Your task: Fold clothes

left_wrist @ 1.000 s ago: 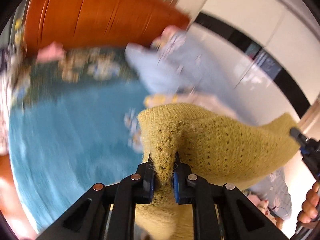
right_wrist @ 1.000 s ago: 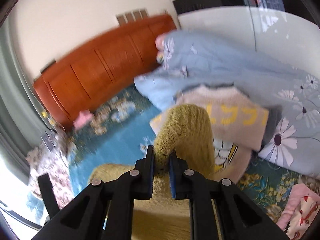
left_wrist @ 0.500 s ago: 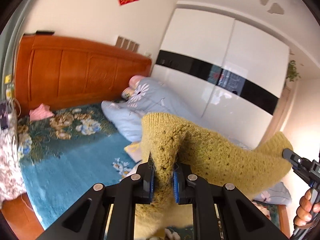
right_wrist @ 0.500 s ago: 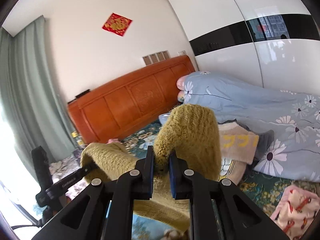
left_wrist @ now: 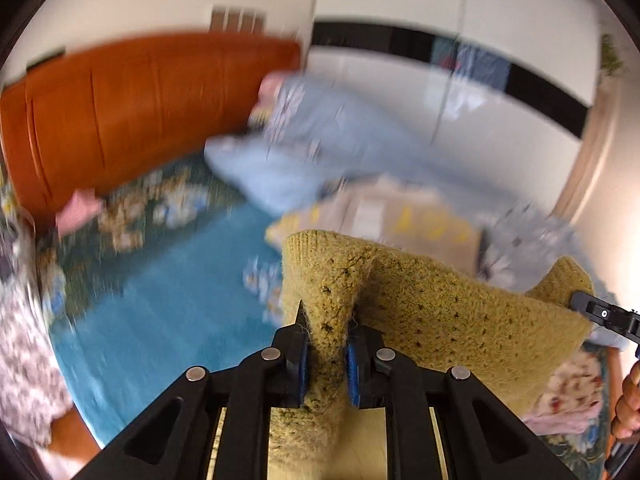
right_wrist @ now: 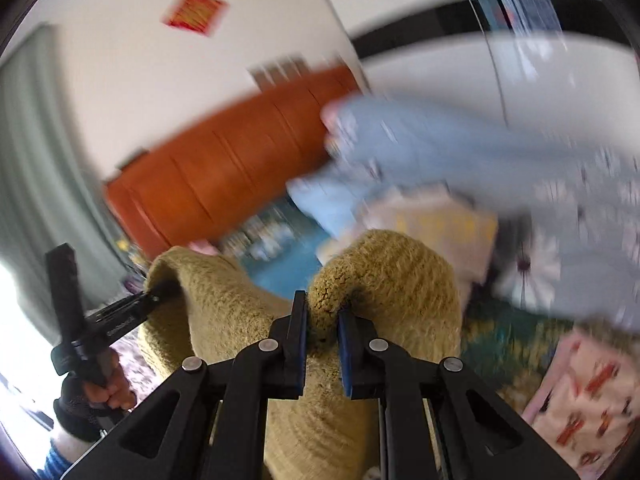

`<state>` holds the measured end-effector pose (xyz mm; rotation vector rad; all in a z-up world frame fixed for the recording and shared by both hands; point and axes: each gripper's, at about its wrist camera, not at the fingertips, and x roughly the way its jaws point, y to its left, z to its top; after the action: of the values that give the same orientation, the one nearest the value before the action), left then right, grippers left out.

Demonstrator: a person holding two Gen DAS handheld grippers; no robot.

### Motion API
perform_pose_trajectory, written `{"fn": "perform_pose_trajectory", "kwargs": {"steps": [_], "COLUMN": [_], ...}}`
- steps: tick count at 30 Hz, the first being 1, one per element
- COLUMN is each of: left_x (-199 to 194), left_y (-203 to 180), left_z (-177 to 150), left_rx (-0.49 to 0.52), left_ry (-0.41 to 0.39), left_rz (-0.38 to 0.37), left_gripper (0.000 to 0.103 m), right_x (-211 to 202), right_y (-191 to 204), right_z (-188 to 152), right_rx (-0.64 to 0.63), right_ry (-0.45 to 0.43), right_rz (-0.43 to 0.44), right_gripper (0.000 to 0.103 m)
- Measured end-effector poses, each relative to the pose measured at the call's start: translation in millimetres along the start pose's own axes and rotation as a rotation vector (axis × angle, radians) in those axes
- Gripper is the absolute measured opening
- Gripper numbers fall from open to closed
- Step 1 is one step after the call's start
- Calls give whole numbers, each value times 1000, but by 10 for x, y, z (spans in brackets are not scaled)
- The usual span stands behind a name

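A mustard-yellow knitted sweater (left_wrist: 432, 308) hangs in the air between my two grippers, above the bed. My left gripper (left_wrist: 326, 320) is shut on one bunched edge of it. My right gripper (right_wrist: 322, 312) is shut on the other edge; the sweater (right_wrist: 392, 280) drapes over and below its fingers. In the left wrist view the right gripper (left_wrist: 600, 314) shows at the far right, clamped on the sweater's corner. In the right wrist view the left gripper (right_wrist: 152, 300) shows at the left, gripping the other corner.
Below lies a bed with a teal floral cover (left_wrist: 160, 280) and an orange wooden headboard (left_wrist: 120, 112). A light-blue floral duvet (left_wrist: 312, 148) and a folded beige garment with yellow print (left_wrist: 384, 216) lie at the far side. A pink patterned cloth (right_wrist: 580, 412) lies at the right.
Both grippers have swung downward with the sweater, so the views tilt from the wall and wardrobe toward the bed. The frames are motion-blurred. Both grips stay shut.
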<state>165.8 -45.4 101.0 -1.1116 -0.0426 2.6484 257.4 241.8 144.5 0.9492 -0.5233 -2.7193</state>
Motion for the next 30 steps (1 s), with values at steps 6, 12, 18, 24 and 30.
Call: {"fn": "perform_pose_trajectory", "kwargs": {"steps": [6,12,18,24,30], "left_x": [654,858,1197,1266,1217], "left_y": [160,72,-85,-83,203], "left_z": [-304,-573,-1169,-1275,-1291], "left_rx": [-89,-50,-59,-139,-317], "left_ry": [96,127,386,523,572], "left_rz": [17,21,-4,-98,-219], "left_gripper": [16,16,16,21,38], "right_x": [1000,1243,1474,1342,1307], "right_y": [-544,-809,-1131,-1493,-1460], "right_z": [-365,-520,-1149,-1863,-1937], "right_rx": [116,153,206,349,325], "right_ry": [133,124,308,454,530], "right_rz": [-86,-67,-166,-203,-211], "right_gripper": [14,14,14,14,20]}}
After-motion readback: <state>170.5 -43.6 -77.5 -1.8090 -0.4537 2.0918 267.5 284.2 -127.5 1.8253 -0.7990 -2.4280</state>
